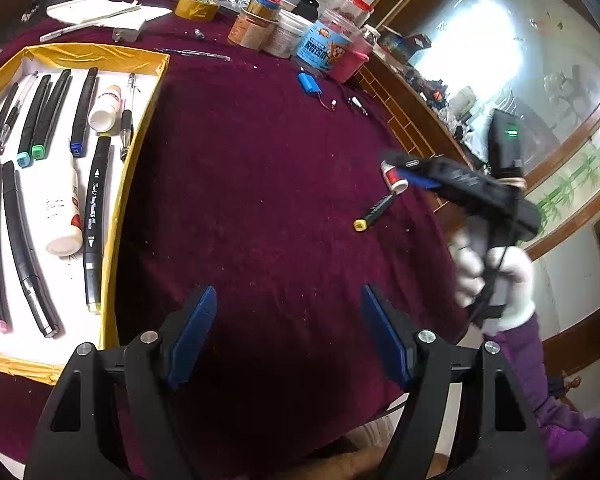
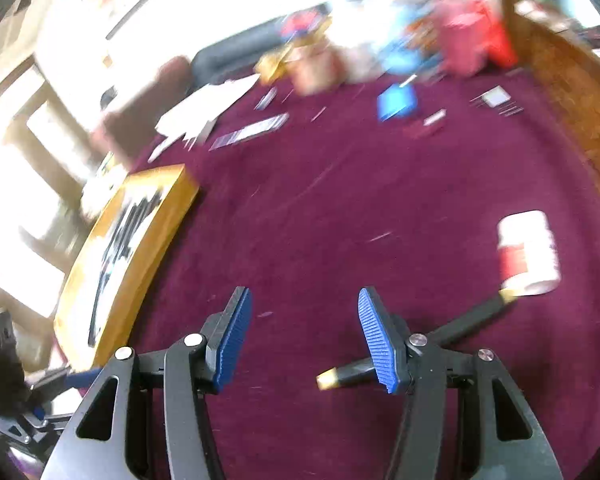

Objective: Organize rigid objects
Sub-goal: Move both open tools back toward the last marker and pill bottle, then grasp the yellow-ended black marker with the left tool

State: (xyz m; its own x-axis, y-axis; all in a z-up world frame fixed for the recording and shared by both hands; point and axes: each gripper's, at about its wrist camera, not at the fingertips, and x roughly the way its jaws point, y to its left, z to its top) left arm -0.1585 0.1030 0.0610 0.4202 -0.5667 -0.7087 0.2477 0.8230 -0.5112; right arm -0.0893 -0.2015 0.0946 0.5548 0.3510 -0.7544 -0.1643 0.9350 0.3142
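Markers and pens are lying in rows inside the yellow-rimmed tray (image 1: 140, 128) at the left side of the bench (image 1: 260, 184), which is covered with a dark red cloth. Inside this tray a white glue bottle (image 1: 62, 212) is resting between the black markers, and a smaller white bottle (image 1: 106, 108) is lying farther back.

One black marker with a yellow cap (image 1: 374, 213) is lying alone on the cloth, well apart from the tray, toward the right edge of the bench. Just beyond its far end a small red-and-white bottle (image 1: 394, 178) is lying on its side.

At the bottom of its own view, the left gripper (image 1: 288, 320) is hovering over bare cloth with its jaws standing wide apart and nothing between them. The right gripper (image 2: 306, 332) is also open and is holding nothing; in its blurred view the yellow-capped marker (image 2: 452, 334) is passing under the right finger, with its yellow tip showing between the blue pads (image 2: 376, 336) but not touching them. A white-gloved hand (image 1: 496, 280) is carrying this right gripper at the right edge of the bench.

At the far side of the bench, a roll of yellow tape (image 1: 196, 8), several jars (image 1: 292, 32) and a blue battery pack (image 1: 310, 84) are standing or lying.
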